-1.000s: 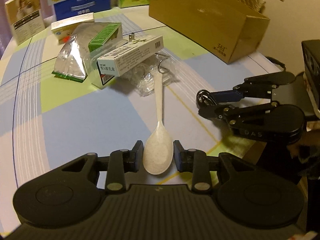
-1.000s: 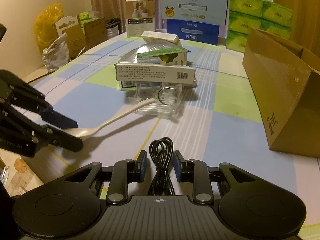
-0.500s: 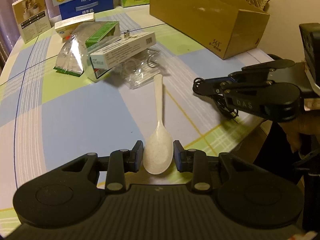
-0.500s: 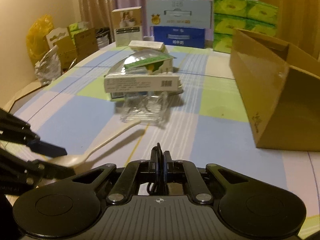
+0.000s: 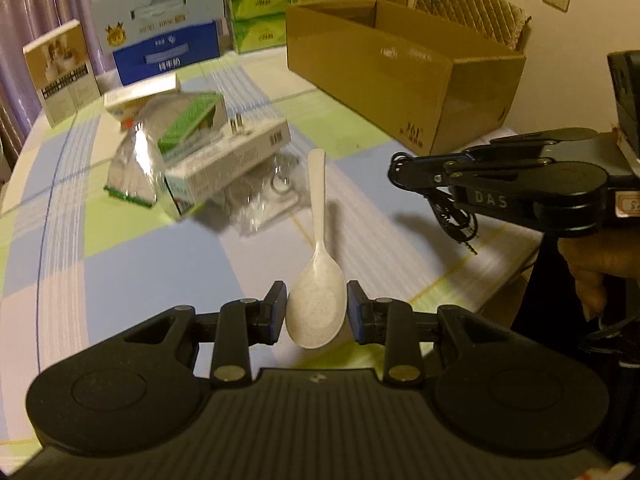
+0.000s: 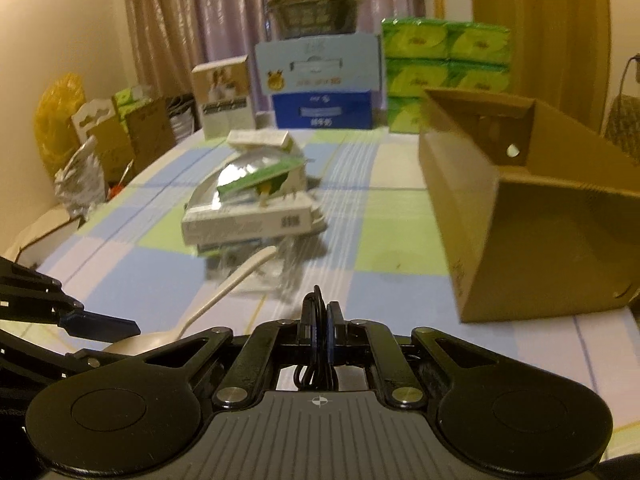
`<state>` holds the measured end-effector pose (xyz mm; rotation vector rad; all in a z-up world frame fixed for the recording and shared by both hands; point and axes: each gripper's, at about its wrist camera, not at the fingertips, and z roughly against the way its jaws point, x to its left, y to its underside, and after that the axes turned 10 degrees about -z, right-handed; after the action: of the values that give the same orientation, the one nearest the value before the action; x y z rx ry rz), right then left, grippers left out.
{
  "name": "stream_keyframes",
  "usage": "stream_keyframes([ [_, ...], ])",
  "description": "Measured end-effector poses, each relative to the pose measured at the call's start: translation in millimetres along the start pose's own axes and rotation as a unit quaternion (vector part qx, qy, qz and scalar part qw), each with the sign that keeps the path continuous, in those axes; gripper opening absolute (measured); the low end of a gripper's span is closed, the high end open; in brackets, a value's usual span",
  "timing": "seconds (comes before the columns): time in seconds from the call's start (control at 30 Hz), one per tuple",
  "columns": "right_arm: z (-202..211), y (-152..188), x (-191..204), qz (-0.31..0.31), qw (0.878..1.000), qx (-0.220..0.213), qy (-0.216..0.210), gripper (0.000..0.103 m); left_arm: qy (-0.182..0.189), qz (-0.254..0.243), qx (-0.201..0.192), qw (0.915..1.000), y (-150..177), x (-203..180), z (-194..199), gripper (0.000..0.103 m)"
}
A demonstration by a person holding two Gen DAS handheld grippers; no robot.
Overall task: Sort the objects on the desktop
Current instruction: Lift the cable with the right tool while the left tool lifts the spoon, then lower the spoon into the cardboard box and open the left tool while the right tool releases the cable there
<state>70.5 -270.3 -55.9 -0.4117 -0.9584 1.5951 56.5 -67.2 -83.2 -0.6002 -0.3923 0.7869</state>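
Holding one item each, both grippers sit low in their frames: the left gripper [image 5: 317,317] has its jaws pinching the bowl of a white spoon [image 5: 317,304], whose handle points up toward the middle of the frame, and the right gripper [image 6: 320,330] has its jaws pressed together on a coiled black cable [image 6: 316,312]. In the left wrist view that cable [image 5: 452,216] dangles from the right gripper at centre right, its plug hanging free above the checked surface [image 5: 160,272]. Both items appear lifted clear of the cloth, so the pick-up looks done and the carrying step is in hand. Farther up, mid-frame, lies the unsorted heap — a white carton [image 5: 228,168], a foil pouch [image 5: 132,168] and clear plastic packaging [image 5: 260,204]. Beyond it, at upper right, stands the open cardboard box [image 5: 404,76], probably where things go. The next move likely calls for carrying each item over the box rim and letting go without the cable's loose end snagging — and the spoon, held only by its bowl, may pivot.
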Motion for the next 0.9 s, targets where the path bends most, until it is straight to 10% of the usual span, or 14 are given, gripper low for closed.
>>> stream_keyframes([
  [0.43,54.9,-72.3,-30.8,-0.037,0.995,-0.088,0.026,0.002,-0.004,-0.031,-0.073,0.9969,-87.6,-10.9,14.5,0.027],
  [0.9,59.1,-176.1,-153.8,-0.125,0.982,-0.132,0.054,0.002,0.037,-0.020,-0.119,0.9920,-225.1,-42.9,-41.3,0.027],
])
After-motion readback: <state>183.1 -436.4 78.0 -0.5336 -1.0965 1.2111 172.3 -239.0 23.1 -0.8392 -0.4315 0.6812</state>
